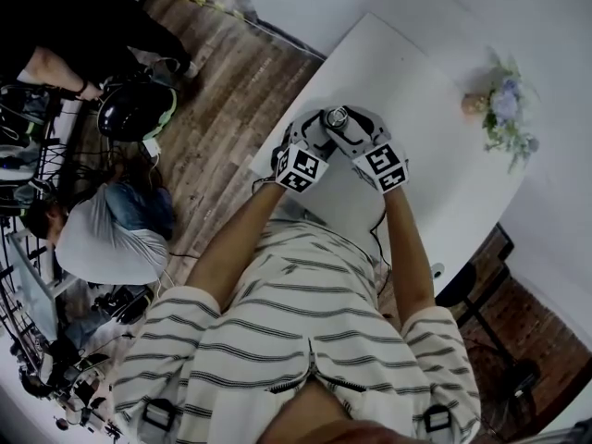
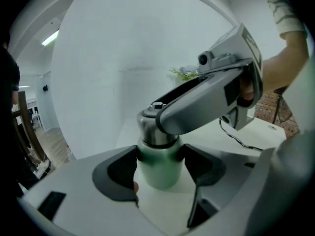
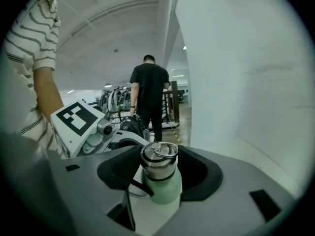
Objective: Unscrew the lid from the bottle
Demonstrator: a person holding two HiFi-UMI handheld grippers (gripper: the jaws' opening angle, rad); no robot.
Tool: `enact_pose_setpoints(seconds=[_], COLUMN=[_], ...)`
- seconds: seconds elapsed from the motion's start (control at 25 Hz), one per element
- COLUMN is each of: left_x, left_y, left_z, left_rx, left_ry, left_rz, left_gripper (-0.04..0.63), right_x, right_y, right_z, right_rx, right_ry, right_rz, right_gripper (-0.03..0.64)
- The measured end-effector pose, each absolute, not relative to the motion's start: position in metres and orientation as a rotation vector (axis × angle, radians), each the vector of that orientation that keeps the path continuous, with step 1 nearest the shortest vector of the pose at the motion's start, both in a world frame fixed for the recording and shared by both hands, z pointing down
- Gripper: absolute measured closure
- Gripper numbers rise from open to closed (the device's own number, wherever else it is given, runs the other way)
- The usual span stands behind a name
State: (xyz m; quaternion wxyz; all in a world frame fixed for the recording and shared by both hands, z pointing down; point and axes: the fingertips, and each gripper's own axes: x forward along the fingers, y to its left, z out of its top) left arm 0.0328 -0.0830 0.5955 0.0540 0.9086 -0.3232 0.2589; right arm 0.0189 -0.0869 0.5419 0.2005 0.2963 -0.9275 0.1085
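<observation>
While the jaws of the left gripper (image 2: pixel 158 167) are pressed against both sides of the pale green bottle (image 2: pixel 158 173), just under its shoulder, the jaws of the right gripper (image 3: pixel 160 167) are closed higher up on the steel lid (image 3: pixel 159 162), so each gripper has its own half of the job. The bottle stands upright on the white desk (image 1: pixel 435 188), near the edge closest to the person, with the two grippers meeting over it from opposite sides. A small metal ring (image 3: pixel 163 149) lies flat on top of the lid, above the right jaws and clear of them. To do the step well, the left gripper should probably act only as a clamp, holding the bottle against the desk without turning, while the right gripper turns the lid about the bottle's upright axis. Tilting that gripper would likely make the lid bind or the smooth steel slip in the jaws. The twist a wrist allows is short, so several turns with a regrip between them seem likely. A bunch of flowers (image 1: pixel 507 109) lies well beyond the bottle, out of the way.
</observation>
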Motion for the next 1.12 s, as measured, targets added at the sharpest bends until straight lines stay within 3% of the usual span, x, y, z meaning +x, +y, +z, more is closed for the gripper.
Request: enact_pose_setpoints(seconds=[0.52,1.0,1.12], left_x=[0.0344,0.0328,0.0338], left_y=[-0.0834,-0.0829,-0.0837], left_z=[0.5987,0.5967,0.5978], left_rx=[2.760,2.761,2.760], left_ry=[-0.972,-0.969,-0.969], left_rz=[0.799,0.797,0.798], left_gripper=[0.296,0.296,0.296], right_x=[0.0150,0.0135,0.0127], right_y=[-0.0788,-0.0772,-0.0762], right_z=[0.5439,0.5427,0.5431], right_rx=[0.006,-0.100,-0.052], right_ry=[-2.549,-2.489,-2.499], right_rz=[0.082,0.044,0.130], right_gripper=[0.368,0.368,0.342])
